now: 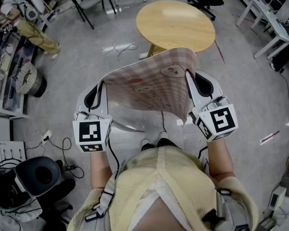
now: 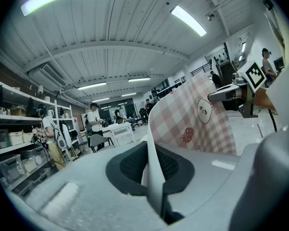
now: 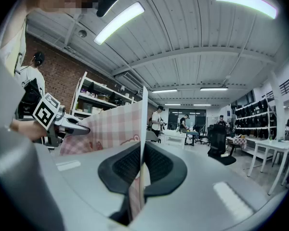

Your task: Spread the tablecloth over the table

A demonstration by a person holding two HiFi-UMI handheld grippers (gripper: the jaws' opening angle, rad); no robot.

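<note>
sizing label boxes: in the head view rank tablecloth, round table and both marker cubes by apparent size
1. tablecloth (nearer the camera)
2. round table, close behind
3. left marker cube and right marker cube, alike

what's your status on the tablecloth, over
Left gripper and right gripper both shut on tablecloth edges. Cloth held up in air, short of round table. Nothing seen on tabletop.

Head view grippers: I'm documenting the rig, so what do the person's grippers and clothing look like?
The left gripper and right gripper are light grey moulded shells with black textured jaw pads. Each carries a white cube printed with black square markers. The person wears a pale yellow short-sleeved top.
</note>
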